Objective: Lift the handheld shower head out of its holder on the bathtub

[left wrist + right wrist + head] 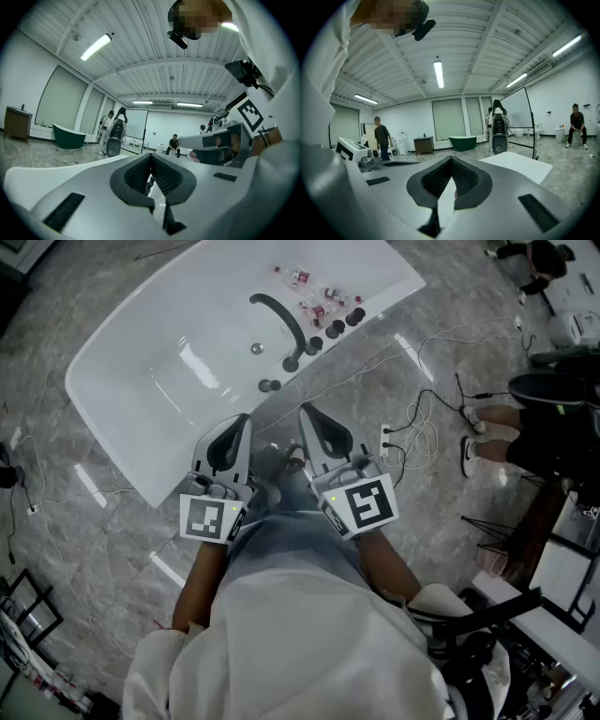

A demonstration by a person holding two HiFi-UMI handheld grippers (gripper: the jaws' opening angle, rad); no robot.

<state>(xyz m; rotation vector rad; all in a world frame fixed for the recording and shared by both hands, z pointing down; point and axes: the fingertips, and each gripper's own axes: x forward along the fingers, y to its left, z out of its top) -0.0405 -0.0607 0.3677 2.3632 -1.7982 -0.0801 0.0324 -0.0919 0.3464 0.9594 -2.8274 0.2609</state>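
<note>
Two grippers, left (242,425) and right (307,416), jaws pressed together and empty, hover beside the white bathtub (98,395). The dark shower head (281,322) rests ahead on the rim ledge, its long curve running away from them and nearer the right gripper.

Place: large open test hall
Fittings: white bathtub (178,381) standing free on a grey stone-look floor (94,521); green bathtub (463,143) farther off
Overhead: ribbed ceiling (487,42), strip lights (439,74)
Clutter: loose cables (422,427)

Too small to identify: bottles (314,294) and dark fittings (336,327) on the bathtub (131,418) rim. Cut off by the right edge: a person (530,437).
</note>
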